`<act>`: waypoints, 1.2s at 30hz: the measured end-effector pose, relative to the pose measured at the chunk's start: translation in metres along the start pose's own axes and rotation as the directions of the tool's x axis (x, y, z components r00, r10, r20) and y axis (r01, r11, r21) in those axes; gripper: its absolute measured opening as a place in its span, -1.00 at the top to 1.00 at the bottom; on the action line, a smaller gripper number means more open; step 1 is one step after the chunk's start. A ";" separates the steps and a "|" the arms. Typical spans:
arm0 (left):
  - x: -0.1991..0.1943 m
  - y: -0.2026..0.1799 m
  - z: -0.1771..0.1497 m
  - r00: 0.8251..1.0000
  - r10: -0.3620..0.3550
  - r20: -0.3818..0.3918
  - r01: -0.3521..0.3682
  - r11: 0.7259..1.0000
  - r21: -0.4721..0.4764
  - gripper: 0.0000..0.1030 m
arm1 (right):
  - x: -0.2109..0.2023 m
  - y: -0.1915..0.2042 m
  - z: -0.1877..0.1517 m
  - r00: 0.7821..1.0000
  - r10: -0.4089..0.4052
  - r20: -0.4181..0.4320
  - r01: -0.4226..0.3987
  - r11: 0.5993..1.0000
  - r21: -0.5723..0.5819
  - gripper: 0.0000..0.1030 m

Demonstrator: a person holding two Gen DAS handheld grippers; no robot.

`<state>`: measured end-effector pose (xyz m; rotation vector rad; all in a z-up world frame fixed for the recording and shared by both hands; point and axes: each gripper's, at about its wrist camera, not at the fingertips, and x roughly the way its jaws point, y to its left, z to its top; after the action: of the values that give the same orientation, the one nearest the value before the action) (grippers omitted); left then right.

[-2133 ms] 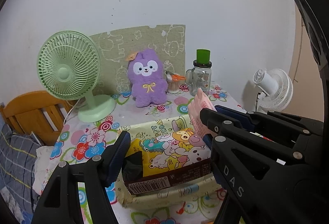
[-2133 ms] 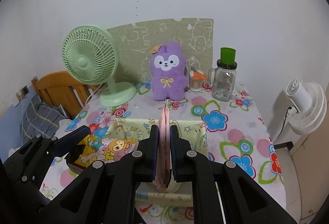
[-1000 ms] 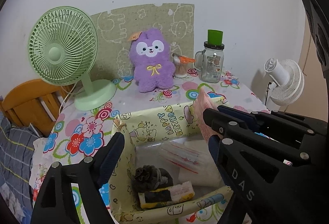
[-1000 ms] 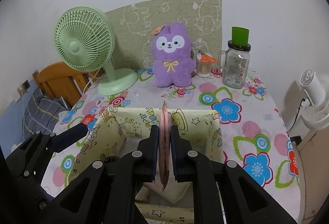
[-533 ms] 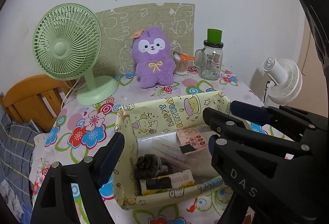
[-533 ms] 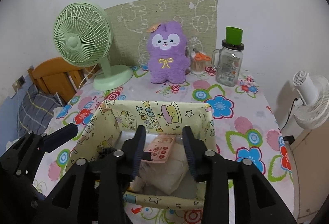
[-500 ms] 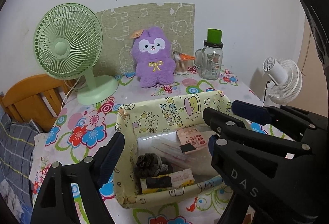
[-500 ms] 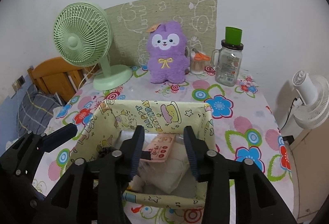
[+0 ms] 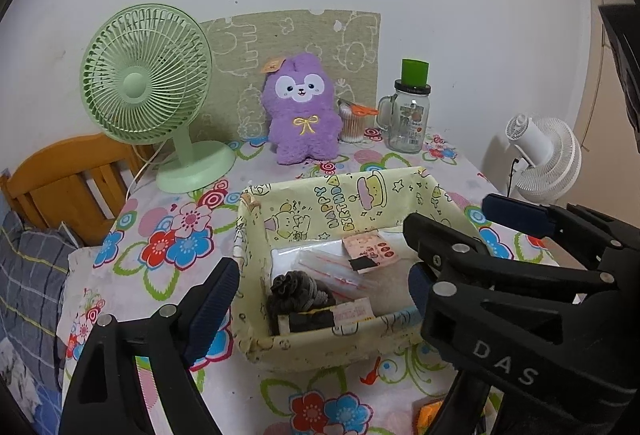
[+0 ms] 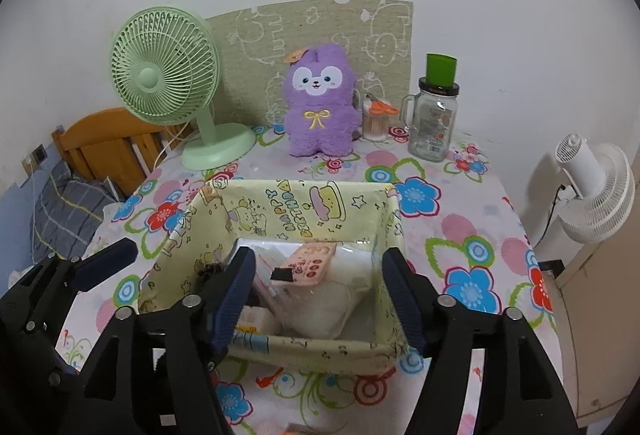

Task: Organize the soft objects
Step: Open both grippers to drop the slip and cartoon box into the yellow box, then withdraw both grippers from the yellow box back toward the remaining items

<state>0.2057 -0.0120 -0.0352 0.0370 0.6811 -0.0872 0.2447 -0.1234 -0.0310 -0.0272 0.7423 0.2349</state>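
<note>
A yellow printed fabric basket (image 9: 320,207) (image 10: 288,211) stands on the flowered tablecloth. In it, a pink packet (image 9: 370,249) (image 10: 312,265) lies flat on clear plastic bags, next to a dark sock bundle (image 9: 300,291). My right gripper (image 10: 319,263) (image 9: 452,219) hangs over the basket's near edge. Its jaws are opening, and the packet lies below them untouched. My left gripper (image 9: 320,285) is open over the basket's near left side, still widening slightly, with nothing between its fingers. A purple plush (image 9: 300,115) (image 10: 320,107) sits upright at the back.
At the back left is a green desk fan (image 9: 146,87) (image 10: 164,75). A glass jar mug (image 9: 410,119) (image 10: 434,123) and a swab pot (image 10: 376,123) stand right of the plush. Off the table are a white fan (image 10: 592,187) to the right and a wooden headboard (image 9: 68,179) to the left.
My right gripper, shut on the upright pink packet a second ago, opened, and the packet now lies flat in the basket. Both grippers have drawn back from the basket a little.
</note>
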 end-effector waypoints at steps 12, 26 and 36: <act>-0.020 0.001 -0.011 1.000 -0.014 0.021 0.015 1.000 -0.024 -0.95 | -0.029 -0.005 -0.013 0.999 -0.044 0.029 0.044 0.999 0.015 -0.76; -0.043 -0.004 -0.023 0.999 -0.037 0.040 0.037 0.999 -0.017 -0.99 | -0.059 0.000 -0.026 0.997 -0.043 0.064 0.043 0.999 -0.006 -0.84; -0.063 -0.009 -0.034 0.997 -0.041 0.064 0.041 0.999 -0.011 -0.99 | -0.076 0.004 -0.038 0.997 -0.028 0.078 0.029 1.000 -0.012 -0.84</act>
<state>0.1348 -0.0144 -0.0224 0.0086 0.6182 -0.1231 0.1639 -0.1386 -0.0075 -0.0407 0.6626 0.2124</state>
